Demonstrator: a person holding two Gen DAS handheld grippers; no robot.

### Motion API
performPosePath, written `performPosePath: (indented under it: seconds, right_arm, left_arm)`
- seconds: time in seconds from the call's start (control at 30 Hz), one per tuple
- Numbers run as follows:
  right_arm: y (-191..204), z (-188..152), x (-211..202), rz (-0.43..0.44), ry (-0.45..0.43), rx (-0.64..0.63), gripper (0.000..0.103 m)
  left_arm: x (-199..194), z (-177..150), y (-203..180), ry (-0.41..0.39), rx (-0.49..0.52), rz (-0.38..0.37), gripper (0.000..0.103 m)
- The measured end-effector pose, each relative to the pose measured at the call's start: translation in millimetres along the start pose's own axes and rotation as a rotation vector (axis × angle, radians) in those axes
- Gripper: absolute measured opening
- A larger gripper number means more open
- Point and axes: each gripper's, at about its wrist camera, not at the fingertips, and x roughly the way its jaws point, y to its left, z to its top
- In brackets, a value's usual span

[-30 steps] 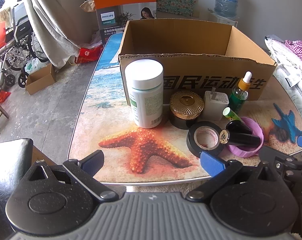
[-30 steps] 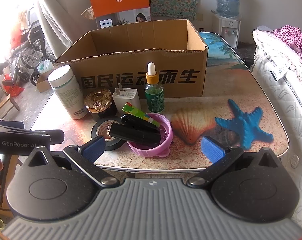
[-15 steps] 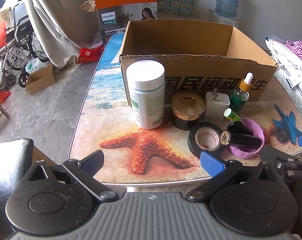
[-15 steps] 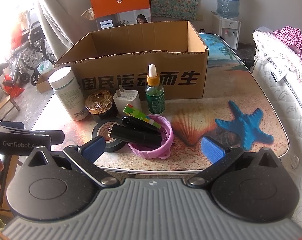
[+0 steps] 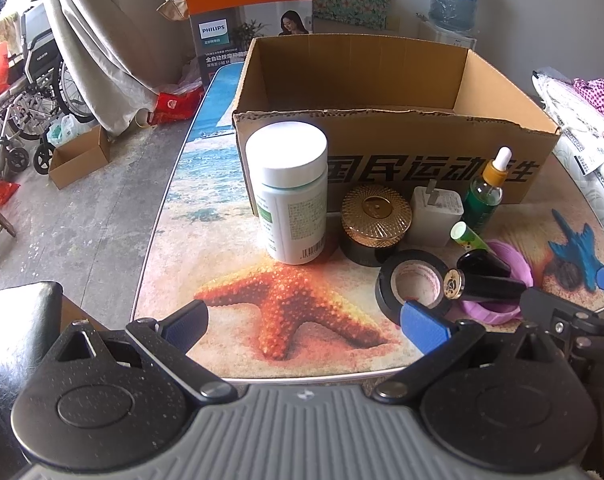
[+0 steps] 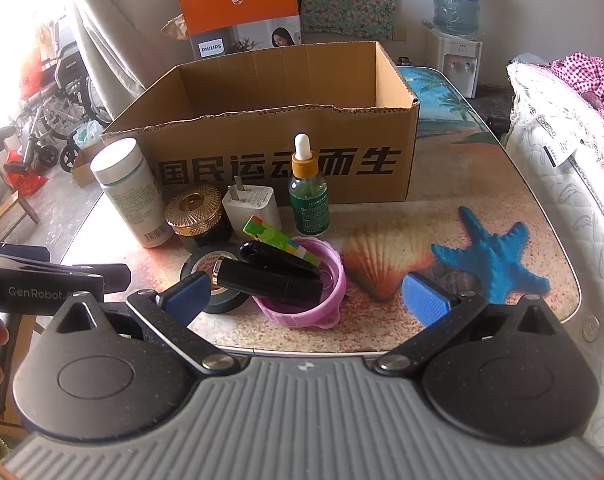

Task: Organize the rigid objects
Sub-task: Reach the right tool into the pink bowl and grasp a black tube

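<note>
So I'm sitting at the near edge of the table [image 5: 170, 216] with both tools hovering, nothing picked up yet. My left gripper [image 5: 302, 326] is spread wide and carrying nothing, and my right gripper [image 6: 302, 300] is gaping just as wide, also bare.

The stuff I'm sorting is all bunched up just in front of the cardboard box [image 6: 262, 152], which is looking empty as far as I can see into it. Going left to right I'm seeing a white pill bottle [image 5: 292, 196], a gold-lidded jar [image 5: 376, 220], a white charger plug [image 6: 252, 206] and a green dropper bottle [image 6: 308, 200]. Nearer to me a roll of black tape [image 5: 412, 284] is lying flat, touching a pink dish [image 6: 302, 308] with two black tubes [image 6: 268, 280] and a green printed stick [image 6: 278, 238] resting across it.

I'm guessing I'm still at the picking-a-target stage. The pill bottle is standing right ahead of my left tool, so I'm thinking that goes first: push forward, close around its body, lift over the box's near wall. It's tall, so tipping is the worry.
</note>
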Motion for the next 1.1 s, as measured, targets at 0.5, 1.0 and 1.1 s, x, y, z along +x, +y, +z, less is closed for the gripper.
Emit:
performPosePath:
  seconds: [0.5,1.0,1.1]
  right_arm:
    - [-32,21,10,0.004,-0.046,0.072,0.102]
    - [-96,15,8,0.241,-0.036,0.405,0.087]
    - [-98,11,22,0.333,0.024,0.489,0.073]
  left_arm:
    - [7,15,-9,-0.044,0.043,-0.103,0.103]
    - [10,9,-55,-0.087,0.281,-0.315,0.081]
    - [13,10,-62,-0.078,0.299,-0.333,0.067]
